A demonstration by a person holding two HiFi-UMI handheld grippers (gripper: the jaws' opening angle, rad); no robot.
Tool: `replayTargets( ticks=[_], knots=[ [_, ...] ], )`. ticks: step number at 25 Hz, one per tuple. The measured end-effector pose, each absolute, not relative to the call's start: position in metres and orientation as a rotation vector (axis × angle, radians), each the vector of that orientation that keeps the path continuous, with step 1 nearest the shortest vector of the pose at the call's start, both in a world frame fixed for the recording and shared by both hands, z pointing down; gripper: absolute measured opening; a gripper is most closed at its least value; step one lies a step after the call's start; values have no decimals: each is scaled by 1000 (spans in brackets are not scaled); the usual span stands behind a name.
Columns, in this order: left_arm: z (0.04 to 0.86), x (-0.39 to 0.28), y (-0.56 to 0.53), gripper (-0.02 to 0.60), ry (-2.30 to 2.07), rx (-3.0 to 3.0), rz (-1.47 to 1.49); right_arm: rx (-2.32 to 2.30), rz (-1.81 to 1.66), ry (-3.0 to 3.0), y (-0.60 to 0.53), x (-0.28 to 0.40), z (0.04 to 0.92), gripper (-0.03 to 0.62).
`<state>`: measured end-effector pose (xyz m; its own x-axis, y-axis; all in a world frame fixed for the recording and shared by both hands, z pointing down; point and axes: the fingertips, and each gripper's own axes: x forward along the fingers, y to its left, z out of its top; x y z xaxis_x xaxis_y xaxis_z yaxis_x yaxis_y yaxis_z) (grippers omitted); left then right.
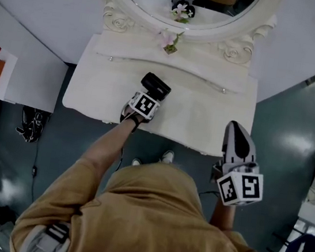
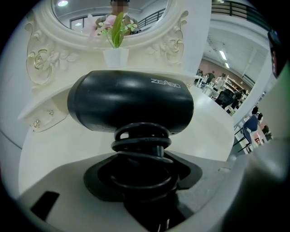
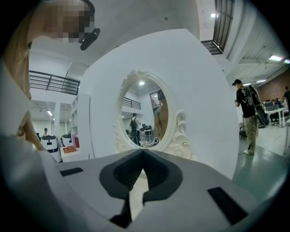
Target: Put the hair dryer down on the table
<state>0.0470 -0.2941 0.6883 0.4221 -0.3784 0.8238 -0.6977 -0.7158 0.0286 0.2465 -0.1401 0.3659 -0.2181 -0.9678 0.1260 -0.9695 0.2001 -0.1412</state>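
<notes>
A black hair dryer [image 1: 155, 85] hangs just above the white dressing table [image 1: 205, 115], left of its middle. My left gripper [image 1: 149, 95] points steeply down and is shut on the dryer's handle. In the left gripper view the dryer's barrel [image 2: 131, 102] lies crosswise above the jaws. A black cord is coiled round the handle where my left gripper [image 2: 142, 156] holds it. My right gripper [image 1: 236, 130] hovers off the table's front right corner, over the floor. In the right gripper view, the right gripper [image 3: 143, 152] has its jaws meeting at the tips with nothing between them.
An oval mirror in a carved white frame [image 1: 238, 46] stands at the back of the table, with a small flower vase [image 1: 170, 43] in front of it. A white shelf unit [image 1: 12, 82] stands to the left. A person [image 3: 247, 115] stands on the floor at the far right.
</notes>
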Motion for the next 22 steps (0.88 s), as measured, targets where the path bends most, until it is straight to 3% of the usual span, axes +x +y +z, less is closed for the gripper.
replayTargets(
  ticks=[22],
  knots=[
    [712, 48, -245, 261, -699, 2030, 1309, 2009, 319, -2409, -130, 253, 373, 3]
  ],
)
